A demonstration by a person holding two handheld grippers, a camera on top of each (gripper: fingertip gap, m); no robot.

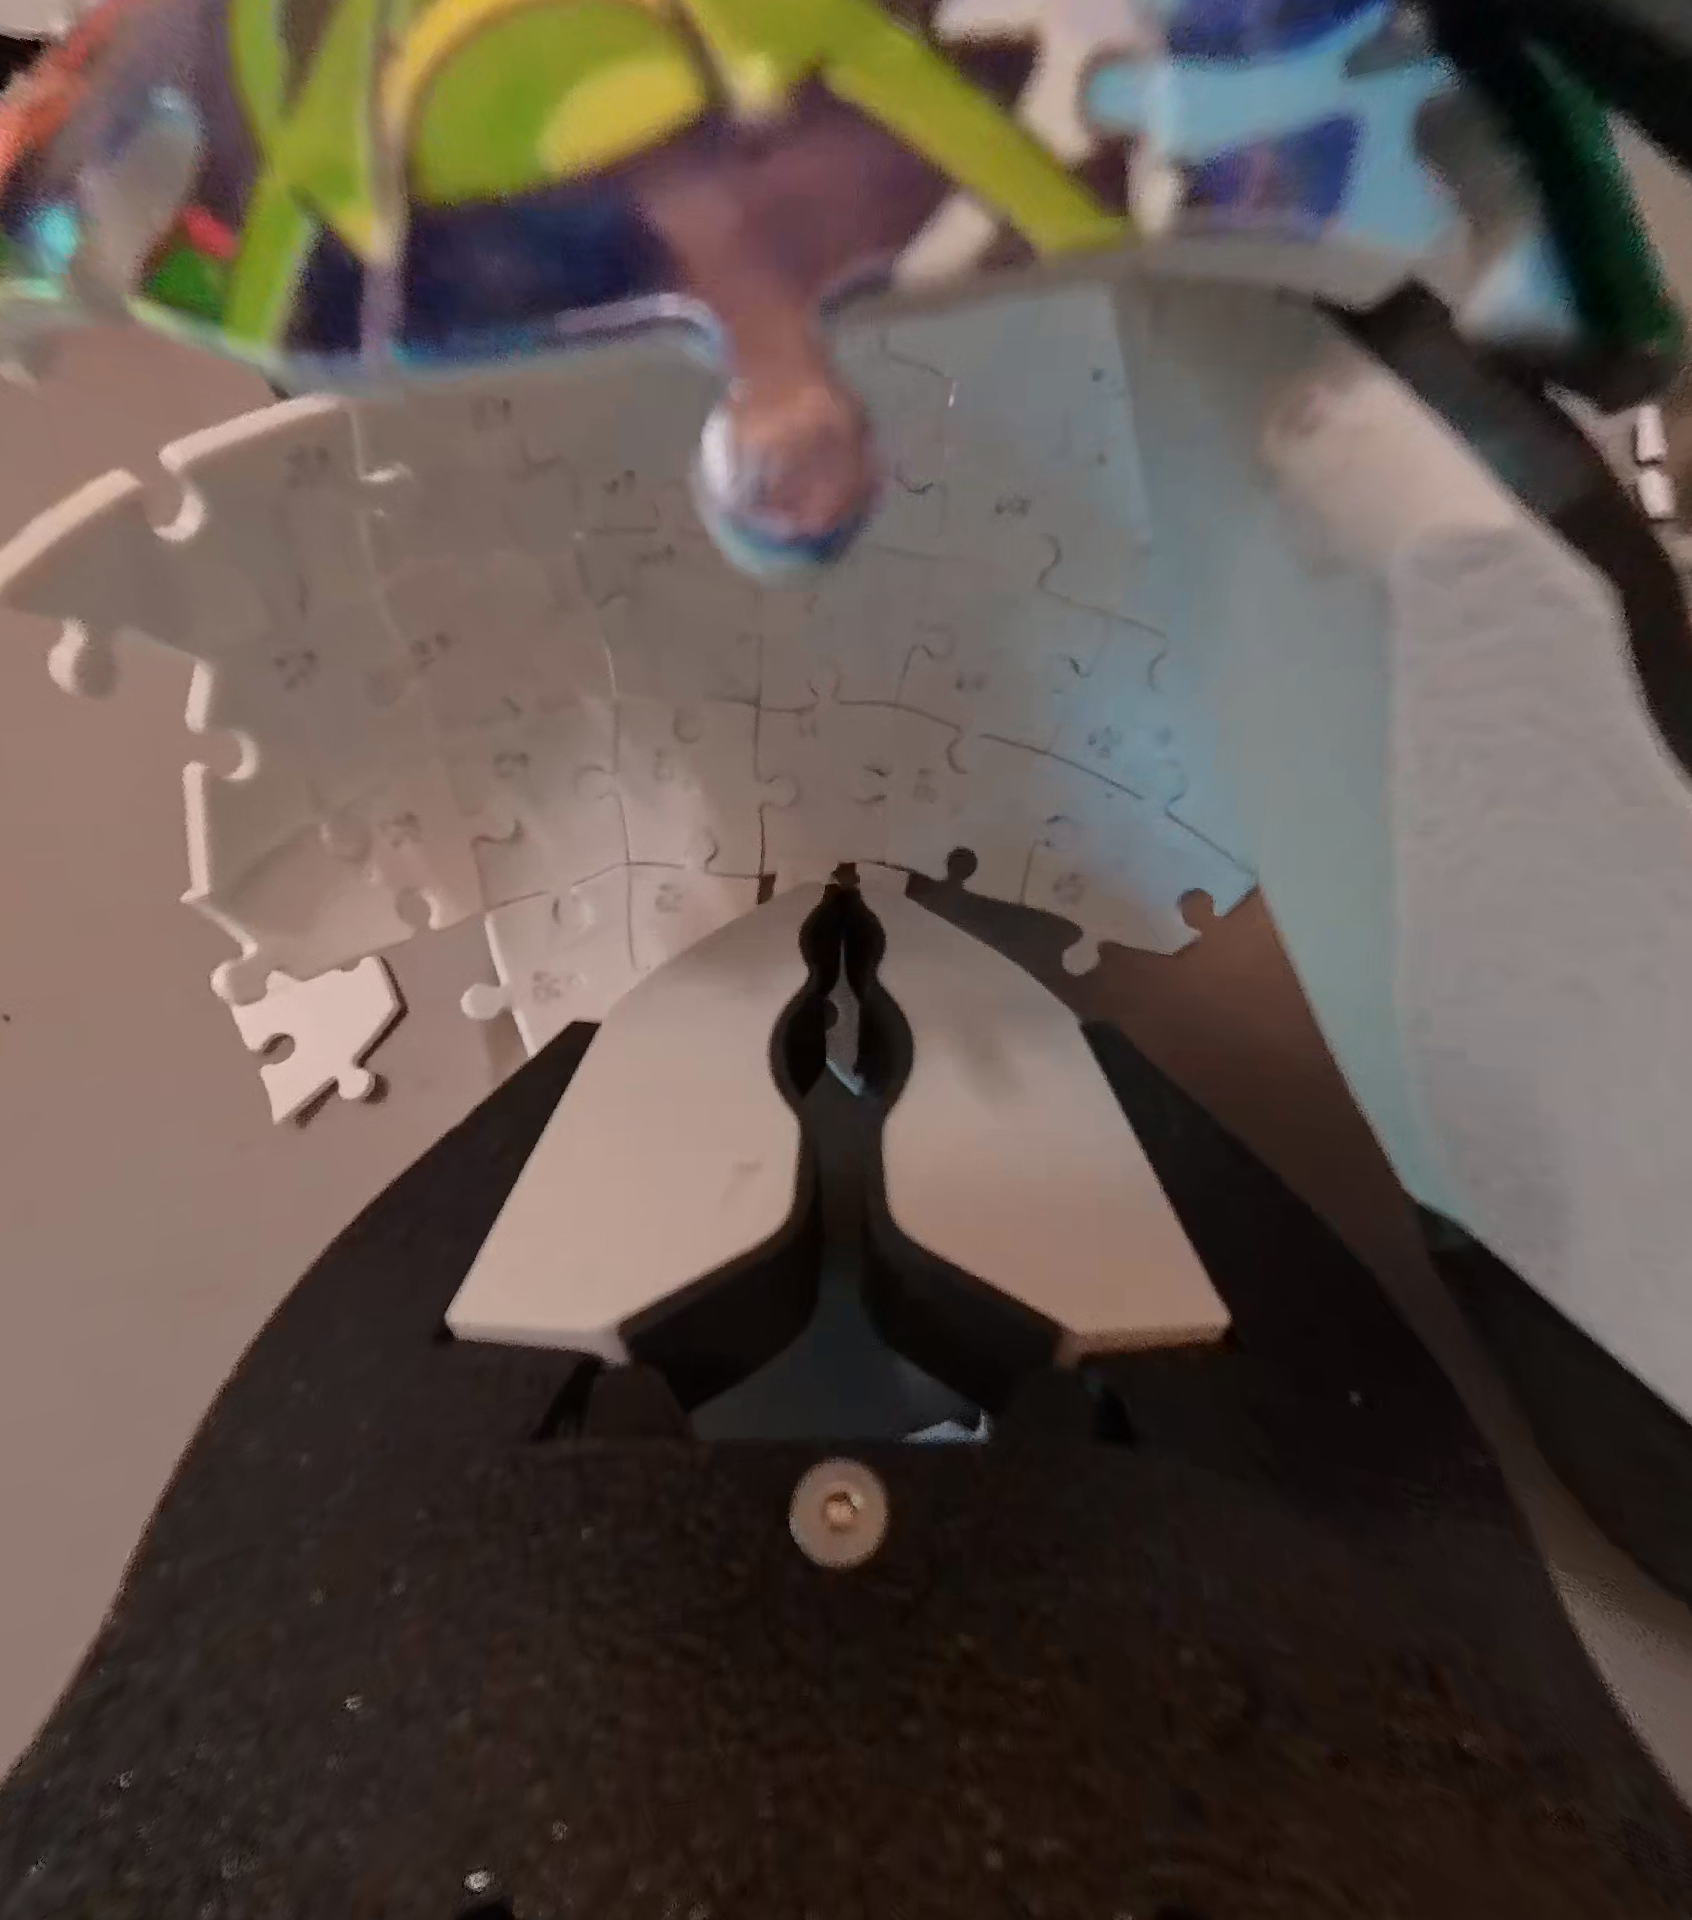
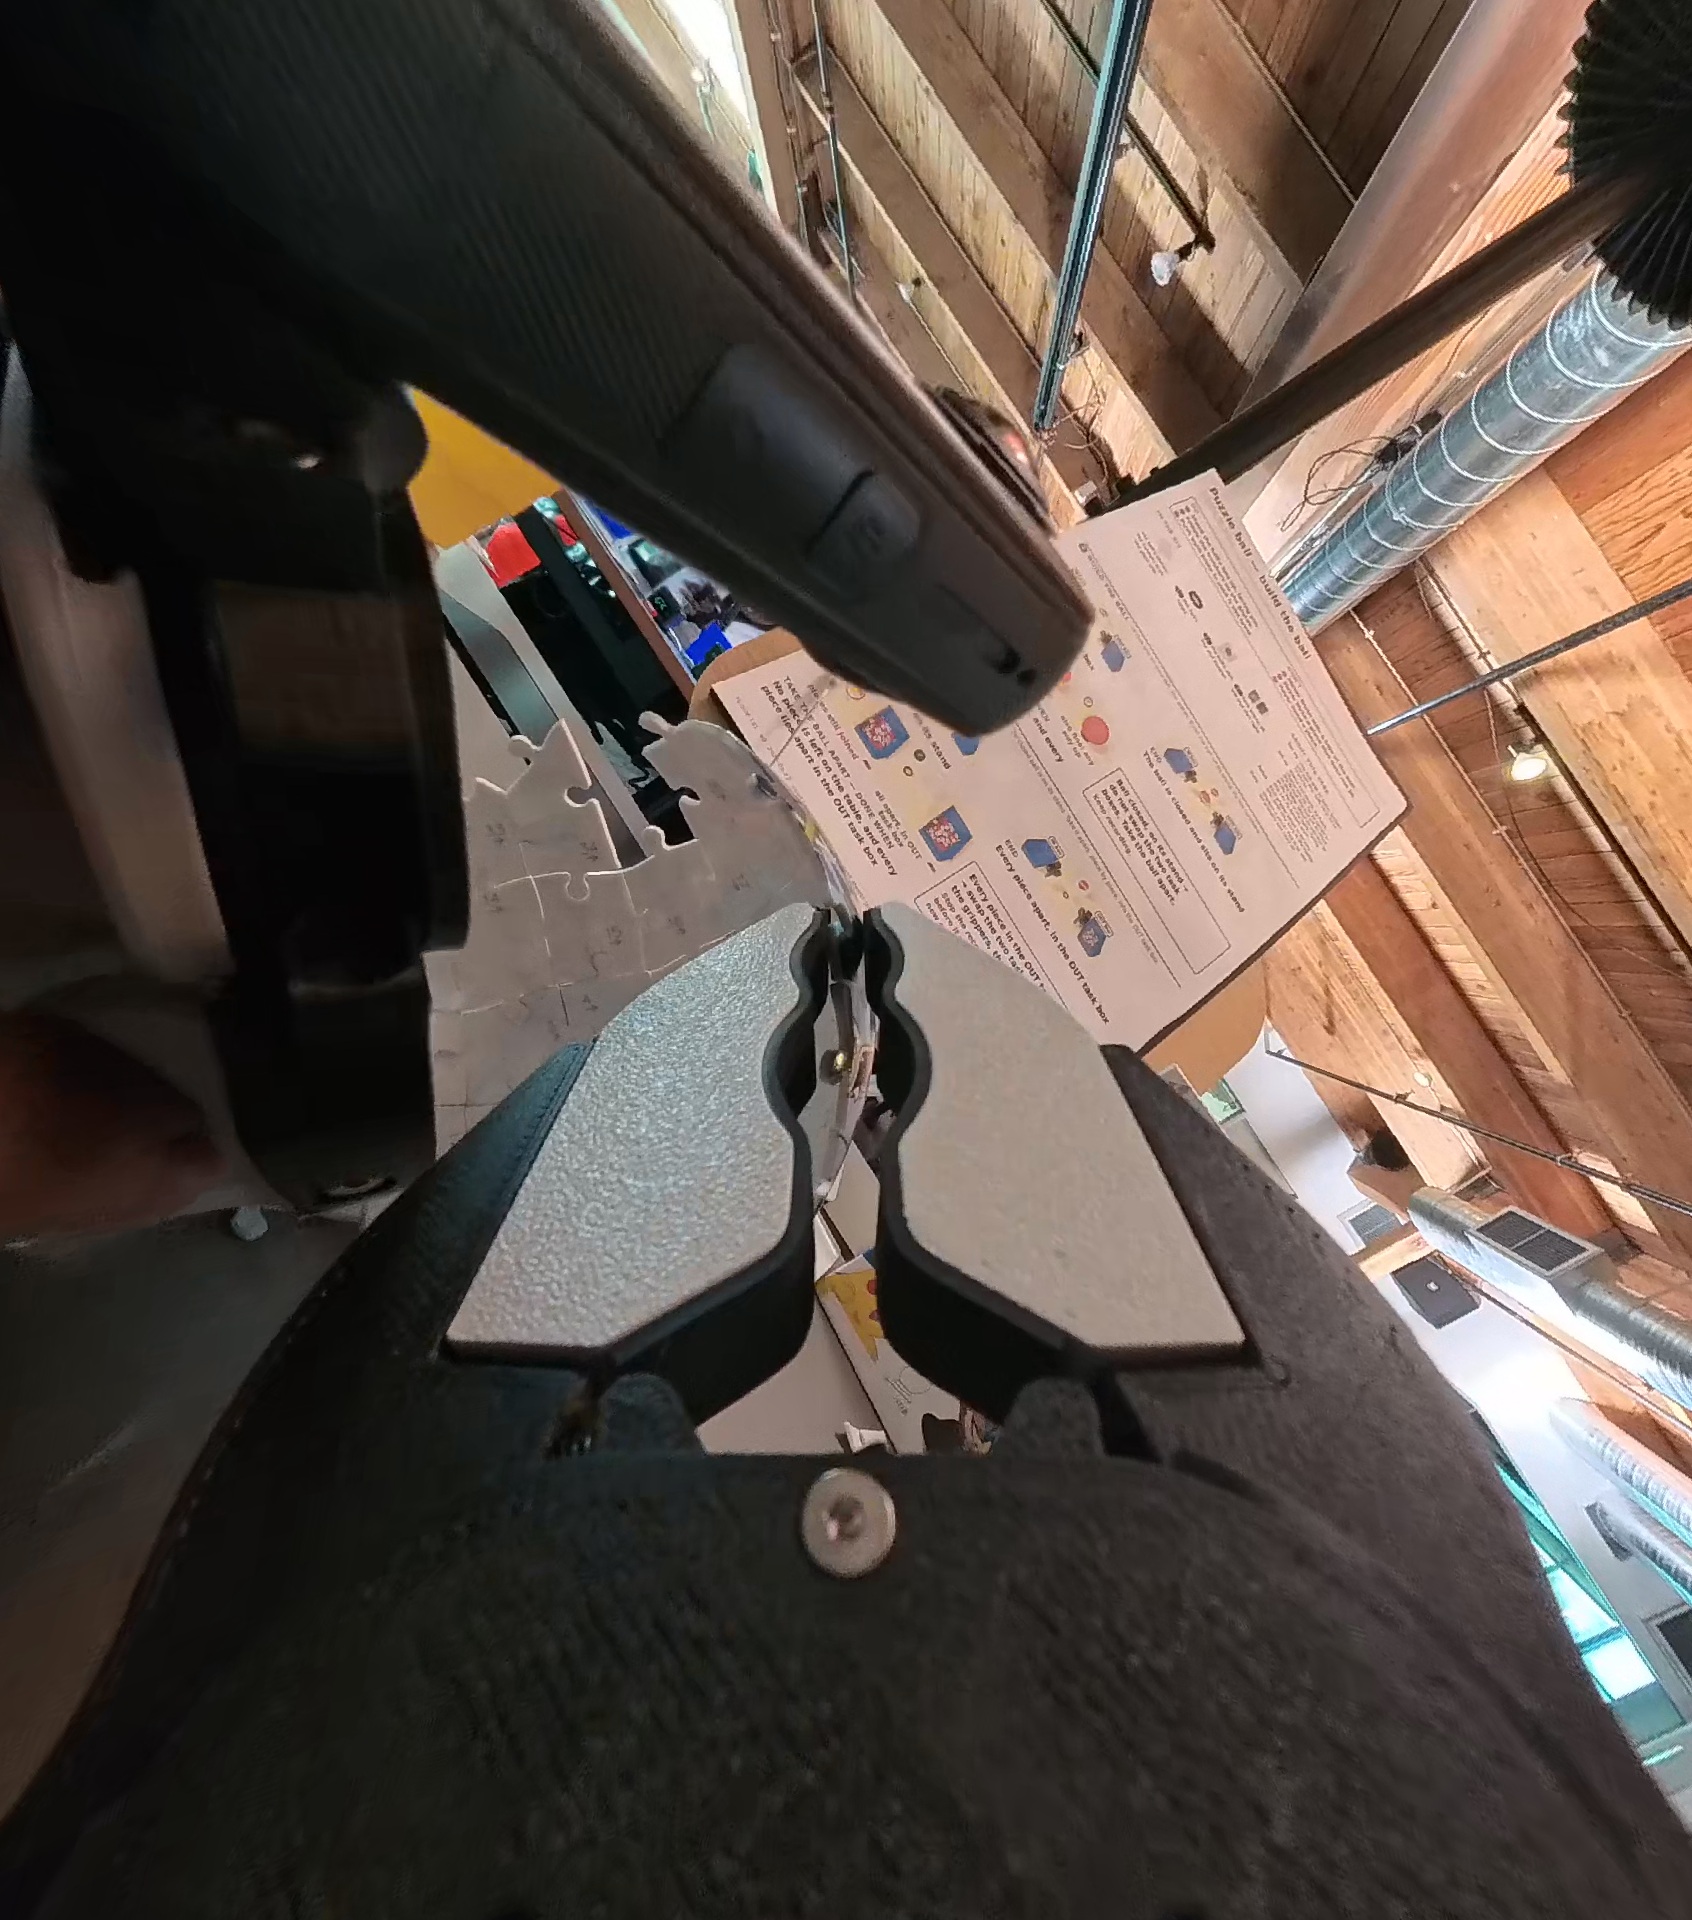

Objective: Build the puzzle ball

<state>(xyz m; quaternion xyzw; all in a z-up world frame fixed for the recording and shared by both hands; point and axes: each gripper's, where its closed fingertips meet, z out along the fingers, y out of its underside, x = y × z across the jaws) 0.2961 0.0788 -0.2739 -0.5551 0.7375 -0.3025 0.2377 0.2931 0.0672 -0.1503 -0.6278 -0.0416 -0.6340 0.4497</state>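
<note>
The puzzle shell [image 1: 676, 665] is plain white inside, printed green, purple and blue outside.

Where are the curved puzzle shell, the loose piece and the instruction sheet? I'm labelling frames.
curved puzzle shell [image 1: 676, 665], left wrist view, grey inner face.
loose piece [image 1: 317, 1023], left wrist view, centre.
instruction sheet [image 2: 1133, 790], right wrist view, middle.

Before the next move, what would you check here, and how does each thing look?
1. Left gripper shut on the curved puzzle shell's lower edge: ok.
2. Right gripper shut on a shell edge: ok.
3. Whether both hold the same shell section: cannot tell.
4. Joined pieces sitting flush: cannot tell, blurred.
5. Loose white piece on the table by the shell, unattached: not ok.
6. Ball closed: not ok, its white inner side shows.
</note>
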